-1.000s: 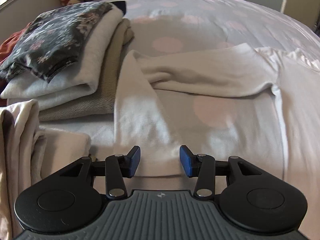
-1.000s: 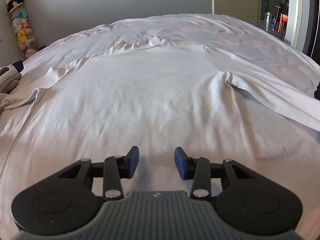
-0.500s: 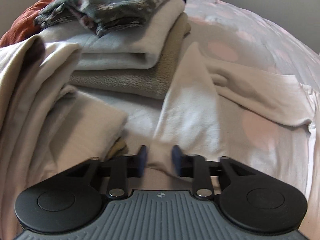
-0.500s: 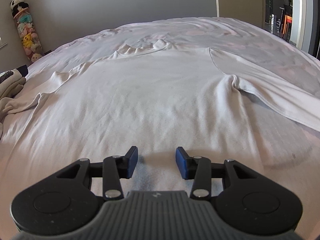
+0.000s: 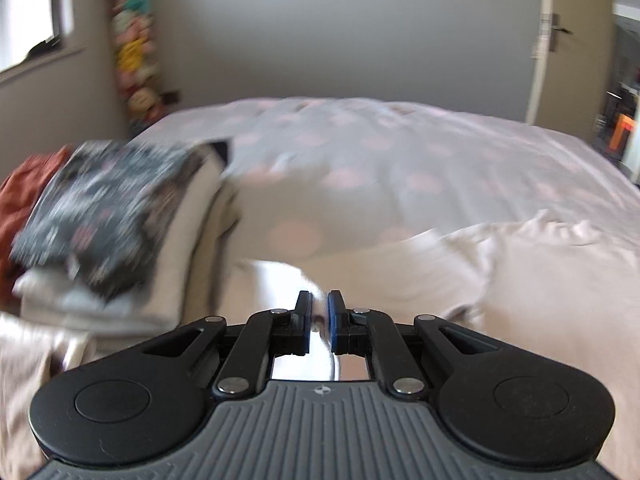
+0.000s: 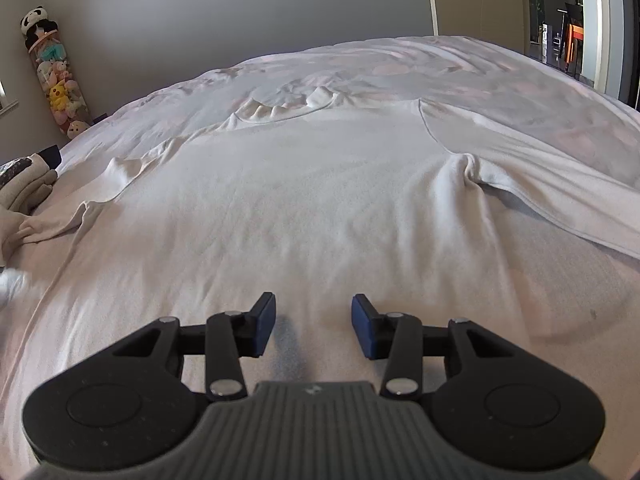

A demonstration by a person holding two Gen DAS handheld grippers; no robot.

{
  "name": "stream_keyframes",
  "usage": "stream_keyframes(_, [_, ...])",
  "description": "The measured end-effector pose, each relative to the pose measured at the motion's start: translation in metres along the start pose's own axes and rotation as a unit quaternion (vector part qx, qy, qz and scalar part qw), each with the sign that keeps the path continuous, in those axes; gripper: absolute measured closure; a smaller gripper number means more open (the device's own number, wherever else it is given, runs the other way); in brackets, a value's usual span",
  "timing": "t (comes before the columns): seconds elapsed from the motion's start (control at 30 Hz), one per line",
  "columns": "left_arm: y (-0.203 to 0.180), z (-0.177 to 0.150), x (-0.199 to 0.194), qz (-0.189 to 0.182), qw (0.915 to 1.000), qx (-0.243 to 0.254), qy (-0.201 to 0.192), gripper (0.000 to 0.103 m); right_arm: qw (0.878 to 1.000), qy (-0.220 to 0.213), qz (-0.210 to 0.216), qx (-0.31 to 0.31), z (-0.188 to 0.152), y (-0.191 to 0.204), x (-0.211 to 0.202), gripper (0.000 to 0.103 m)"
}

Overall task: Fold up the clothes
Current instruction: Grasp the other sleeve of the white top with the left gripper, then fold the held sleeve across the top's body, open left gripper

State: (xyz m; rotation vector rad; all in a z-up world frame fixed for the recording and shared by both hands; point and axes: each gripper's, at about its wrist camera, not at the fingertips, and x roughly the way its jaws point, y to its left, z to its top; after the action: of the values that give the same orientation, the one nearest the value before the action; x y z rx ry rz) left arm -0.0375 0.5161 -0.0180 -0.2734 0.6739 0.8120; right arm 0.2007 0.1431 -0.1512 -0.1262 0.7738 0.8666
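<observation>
A white long-sleeved shirt (image 6: 320, 200) lies spread flat on the bed, collar (image 6: 280, 108) at the far end, its right sleeve (image 6: 560, 196) stretched out to the right. My left gripper (image 5: 319, 312) is shut on the end of the shirt's left sleeve (image 5: 288, 280) and holds it lifted above the bed; the view is blurred by motion. My right gripper (image 6: 313, 324) is open and empty, low over the shirt's lower part near the hem.
A stack of folded clothes (image 5: 120, 220) with a dark floral piece on top sits on the left of the bed, also seen in the right wrist view (image 6: 24, 184). A rust-red garment (image 5: 24, 188) lies behind it. Plush toys (image 6: 56, 84) hang by the wall. An open door (image 6: 580, 20) is on the right.
My left gripper closed on the sleeve end and lifted it, swinging up and to the right. My right gripper stayed open and barely moved over the shirt.
</observation>
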Motion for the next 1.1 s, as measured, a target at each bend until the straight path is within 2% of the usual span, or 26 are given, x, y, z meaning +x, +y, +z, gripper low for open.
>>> stream_keyframes(0.1, [-0.038, 0.027, -0.006, -0.051, 0.9979, 0.039, 0.005, 0.097, 1.0, -0.005, 0.006, 0.007, 0.001, -0.002, -0.002, 0.057])
stream_keyframes(0.2, [-0.083, 0.04, -0.008, -0.098, 0.992, 0.078, 0.02, 0.097, 1.0, -0.011, 0.012, 0.016, 0.003, -0.004, -0.004, 0.057])
stream_keyframes(0.33, [-0.143, 0.032, 0.0, -0.16, 0.9779, 0.121, 0.057, 0.097, 0.999, -0.017, 0.021, 0.031, 0.004, -0.01, -0.005, 0.057])
stream_keyframes(0.43, [-0.186, 0.016, 0.018, -0.187, 0.9666, 0.149, 0.09, 0.097, 0.999, -0.023, 0.029, 0.039, 0.006, -0.012, -0.006, 0.057])
stream_keyframes(0.53, [-0.223, -0.007, 0.039, -0.203, 0.9581, 0.161, 0.123, 0.097, 0.998, -0.025, 0.035, 0.046, 0.006, -0.015, -0.006, 0.057])
stream_keyframes(0.7, [-0.258, -0.04, 0.077, -0.206, 0.9507, 0.164, 0.163, 0.097, 0.997, -0.025, 0.042, 0.057, 0.006, -0.02, -0.003, 0.057])
stream_keyframes(0.9, [-0.262, -0.061, 0.106, -0.193, 0.9485, 0.16, 0.194, 0.095, 0.997, -0.015, 0.048, 0.056, 0.005, -0.019, 0.006, 0.057])
stream_keyframes(1.0, [-0.256, -0.064, 0.109, -0.197, 0.9483, 0.148, 0.2, 0.086, 0.998, -0.012, 0.049, 0.048, 0.006, -0.015, 0.008, 0.057])
stream_keyframes(1.1, [-0.245, -0.06, 0.093, -0.209, 0.9495, 0.139, 0.188, 0.075, 0.998, -0.013, 0.051, 0.04, 0.008, -0.009, 0.008, 0.057])
